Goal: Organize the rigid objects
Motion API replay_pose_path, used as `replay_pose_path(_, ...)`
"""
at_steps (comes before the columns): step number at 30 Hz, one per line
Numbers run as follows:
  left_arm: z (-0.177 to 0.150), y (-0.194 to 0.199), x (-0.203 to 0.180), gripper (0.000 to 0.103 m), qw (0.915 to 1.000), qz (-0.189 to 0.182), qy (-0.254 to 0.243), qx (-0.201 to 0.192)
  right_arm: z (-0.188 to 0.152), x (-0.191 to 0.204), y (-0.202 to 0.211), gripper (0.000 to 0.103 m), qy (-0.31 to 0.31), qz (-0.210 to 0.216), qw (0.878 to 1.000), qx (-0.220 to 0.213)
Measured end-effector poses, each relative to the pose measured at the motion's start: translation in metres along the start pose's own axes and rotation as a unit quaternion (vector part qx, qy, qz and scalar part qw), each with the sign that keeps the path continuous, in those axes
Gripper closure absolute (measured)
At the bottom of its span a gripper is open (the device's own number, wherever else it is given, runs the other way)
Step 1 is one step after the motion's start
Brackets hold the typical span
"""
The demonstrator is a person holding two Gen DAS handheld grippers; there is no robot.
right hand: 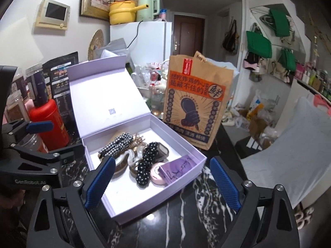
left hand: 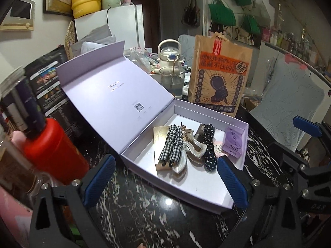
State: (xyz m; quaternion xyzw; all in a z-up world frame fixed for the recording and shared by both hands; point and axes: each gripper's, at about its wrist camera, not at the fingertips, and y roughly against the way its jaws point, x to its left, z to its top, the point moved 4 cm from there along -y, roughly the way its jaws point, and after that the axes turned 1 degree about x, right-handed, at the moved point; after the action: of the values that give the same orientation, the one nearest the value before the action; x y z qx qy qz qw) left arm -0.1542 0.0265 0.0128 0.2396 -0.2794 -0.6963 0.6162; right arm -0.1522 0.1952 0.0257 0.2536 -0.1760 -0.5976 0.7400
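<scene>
Item: lavender box [left hand: 209, 198], lid [left hand: 115, 95] hinged open and leaning back, on the black marbled tabletop [left hand: 132, 212].

Contents, clustered toward the far end of the tray, the near end bare:
- gingham hair clip [left hand: 172, 144], long axis running away from you, lying on a pale gold card [left hand: 159, 133];
- clear wavy claw clip [left hand: 193, 149], touching the gingham piece;
- polka-dot hair clip [left hand: 209, 146], long axis roughly parallel to the gingham one, just right of the claw clip;
- dark small case [right hand: 162, 150], behind the polka-dot clip;
- round pink compact [right hand: 157, 174], partly under the purple packet [right hand: 179, 168], which sits in the right corner of the tray.

Position relative to you: the box lies straight ahead of both tools. Your left gripper [left hand: 165, 184] frames the whole cluster between its pads. Your right gripper [right hand: 162, 186] sits over the near right part of the tray, with the polka-dot clip, compact and packet between its pads. Judgement: the right is the nearer one for those three; the left suits the gingham clip and card.

Gripper state: both stand wide apart, blue pads clear, holding nothing and touching nothing I can see.

Surroundings: red canister [left hand: 55, 150] left of the box; printed paper bag [left hand: 221, 76] upright just behind it.

Judgement: everything small appears boxed already; closing the lid looks like what is left.
</scene>
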Motion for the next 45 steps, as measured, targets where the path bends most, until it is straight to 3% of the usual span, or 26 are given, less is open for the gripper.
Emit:
replay_pose_path(9, -0.016, 0.049, -0.004, 0.003, 0.9997, 0.011, -0.006, -0.023, -0.012, 0.007, 0.043, 0.006, -0.01, -0.007, 1.0, -0.01)
replay_pose_path(18, -0.041, 0.07, -0.006, 0.003, 0.9995, 0.019, 0.001, -0.025, -0.03, 0.016, 0.076, 0.002, -0.01, -0.029, 0.999, -0.02)
replay_pose_path(32, -0.069, 0.07, -0.001, 0.003, 0.9996, 0.023, 0.014, -0.009, -0.067, 0.02, 0.078, 0.001, -0.028, -0.035, 0.999, 0.012)
replay_pose_path(45, -0.076, 0.074, -0.002, 0.003, 0.9997, 0.018, 0.017, -0.002, -0.071, 0.019, 0.076, 0.001, -0.03, -0.025, 0.999, 0.016)
